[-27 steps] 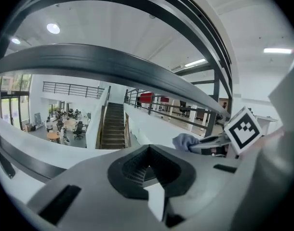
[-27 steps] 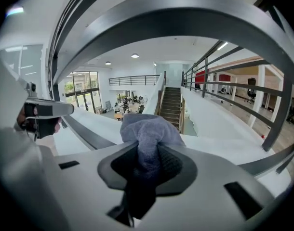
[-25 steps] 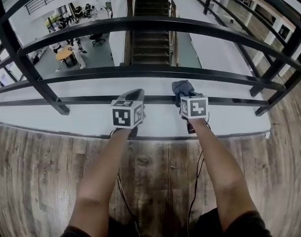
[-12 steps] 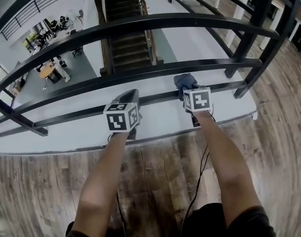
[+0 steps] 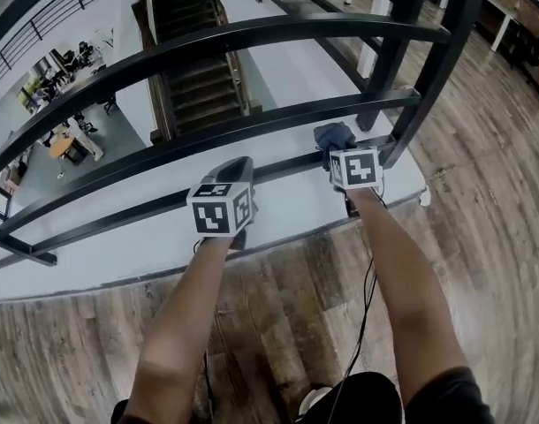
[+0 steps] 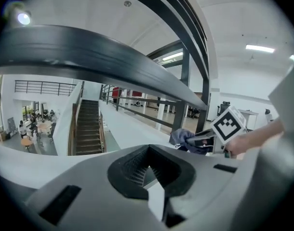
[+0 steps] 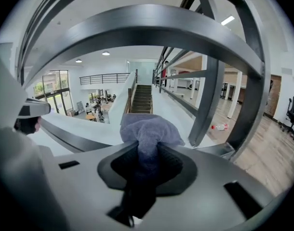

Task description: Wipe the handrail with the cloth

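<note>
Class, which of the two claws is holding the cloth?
The right claw: the grey-blue cloth is pinched between its jaws, while the left claw holds nothing.

Cloth [image 5: 333, 136] at rail [image 5: 287, 168], right of left tool [image 5: 238, 164]

Cloth [image 7: 147, 129] tail — hidden inside right claw [image 7: 146, 163].

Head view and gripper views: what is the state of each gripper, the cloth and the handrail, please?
left gripper, shut, holding nothing.
right gripper, shut on the cloth.
cloth, bunched up, clamped between the right jaws, near the lowest bar.
handrail, top bar not touched by the cloth.
</note>
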Tool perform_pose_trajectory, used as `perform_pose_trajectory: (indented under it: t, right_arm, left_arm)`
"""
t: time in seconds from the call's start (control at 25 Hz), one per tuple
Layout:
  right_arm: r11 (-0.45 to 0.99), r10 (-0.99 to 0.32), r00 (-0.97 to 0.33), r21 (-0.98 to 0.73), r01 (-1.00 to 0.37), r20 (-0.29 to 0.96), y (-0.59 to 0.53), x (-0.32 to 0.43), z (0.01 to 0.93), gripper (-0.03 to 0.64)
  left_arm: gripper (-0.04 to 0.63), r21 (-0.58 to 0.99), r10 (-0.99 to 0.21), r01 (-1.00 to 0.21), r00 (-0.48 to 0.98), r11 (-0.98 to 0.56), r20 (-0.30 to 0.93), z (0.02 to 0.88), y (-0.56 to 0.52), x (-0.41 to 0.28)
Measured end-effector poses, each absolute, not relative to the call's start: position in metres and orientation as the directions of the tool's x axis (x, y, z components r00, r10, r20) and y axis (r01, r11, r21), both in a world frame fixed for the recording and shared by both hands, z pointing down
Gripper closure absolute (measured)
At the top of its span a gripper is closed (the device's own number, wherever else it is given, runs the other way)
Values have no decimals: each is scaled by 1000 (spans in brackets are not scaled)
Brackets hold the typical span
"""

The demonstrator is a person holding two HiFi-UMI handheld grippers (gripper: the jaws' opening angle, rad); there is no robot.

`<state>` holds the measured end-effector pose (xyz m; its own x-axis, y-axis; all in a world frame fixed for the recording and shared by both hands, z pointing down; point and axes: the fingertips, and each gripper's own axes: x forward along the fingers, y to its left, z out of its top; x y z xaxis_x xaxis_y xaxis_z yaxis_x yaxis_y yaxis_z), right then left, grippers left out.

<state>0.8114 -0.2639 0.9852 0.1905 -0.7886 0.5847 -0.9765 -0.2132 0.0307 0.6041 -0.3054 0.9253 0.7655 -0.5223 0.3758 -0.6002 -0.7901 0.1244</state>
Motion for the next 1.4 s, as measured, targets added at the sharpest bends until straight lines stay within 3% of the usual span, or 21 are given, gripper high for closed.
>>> perform_pose_trajectory:
  t: [0.24,0.4,0.56,0.76,0.88,1.16,1.4]
  right_arm:
    - [-247,-780,246,77,-966,576,-251,887,986,526]
    - [-311,-699,380,221,-924,605,-221,939,988,526]
    - [-323,-731,318,104,-941,604,-227,939,992,526]
    - [-407,-722,417,148,-901,552,-223,954,979,528]
    - [-368,-810,360,78,-927,464,-225,915,964,526]
    - [-76,-961,75,7,-997,267,-236,727,895,526]
    - [-45,-983,46,11,-999,176,-229,621,793,526]
  left_arm:
    - [597,88,-507,-575,775,-813,377,929,-288,638]
    - [597,24,-518,-572,759,-820,394,933,-278,649]
    - [597,25,-527,-581,756,-814,388,932,-277,647]
    - [597,43,-534,-592,754,-805,383,927,-278,631]
    - [597,33,-544,-592,759,-805,358,917,-276,612]
    - [597,21,-627,-646,747,-763,222,862,-285,540]
    - [597,39,-635,-653,747,-756,195,786,-285,461]
